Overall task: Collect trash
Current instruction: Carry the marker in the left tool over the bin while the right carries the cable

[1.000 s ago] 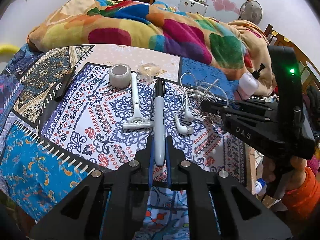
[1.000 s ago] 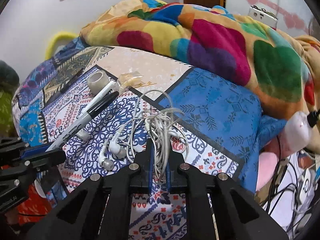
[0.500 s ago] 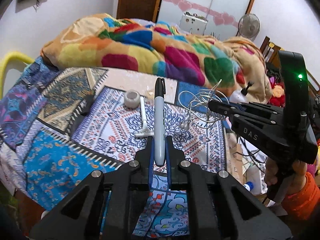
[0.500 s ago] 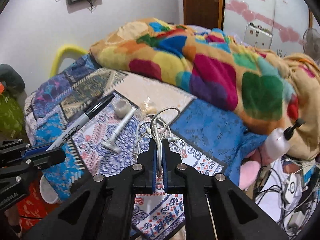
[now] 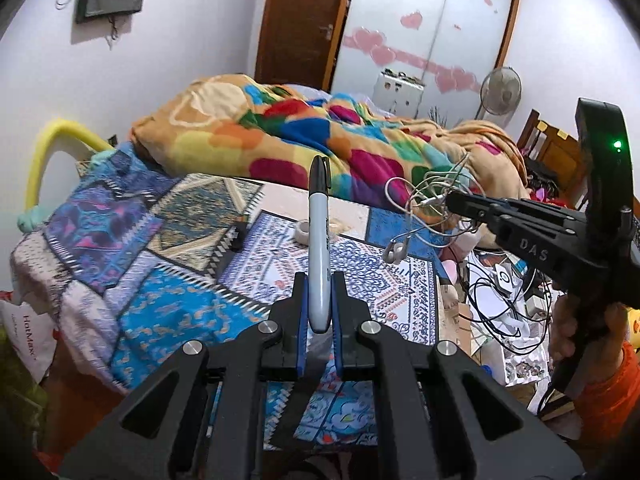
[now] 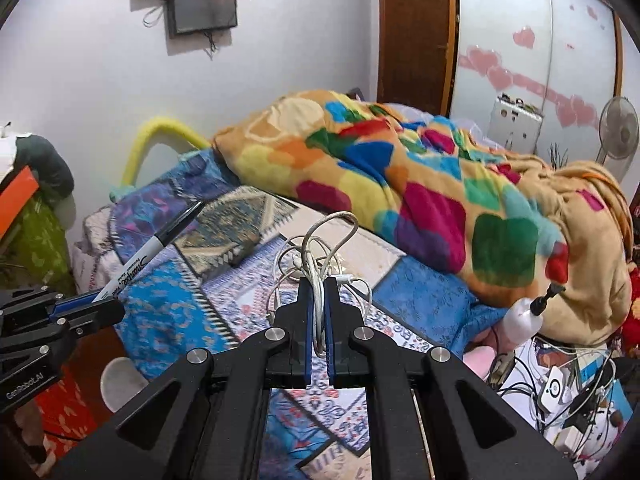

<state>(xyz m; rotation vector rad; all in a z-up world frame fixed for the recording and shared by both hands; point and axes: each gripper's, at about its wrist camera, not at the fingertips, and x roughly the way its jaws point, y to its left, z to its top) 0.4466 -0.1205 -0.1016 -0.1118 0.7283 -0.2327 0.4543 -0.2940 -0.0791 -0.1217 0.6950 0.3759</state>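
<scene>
Already my left hand-held gripper (image 5: pixel 319 308) clamps the marker (image 5: pixel 319 240), its length pointing straight ahead over the bed (image 5: pixel 168 272), while my right hand-held gripper (image 6: pixel 319 312) pinches the tangled earphones (image 6: pixel 316 256) alongside.

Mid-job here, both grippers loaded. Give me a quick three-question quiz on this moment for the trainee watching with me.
1. True or false: the left gripper is shut on a marker.
2. What does the right gripper hold?
A. tape roll
B. tangled white earphones
C. spray bottle
3. Fill in: the roll of tape lies on the patterned ____ covering the bed.

Key
1. True; its black cap points up and away, clear of the bed.
2. B; the cord is pinched between the pads, with loops above and an earbud dangling in the left wrist view.
3. Bedsheet.
</scene>
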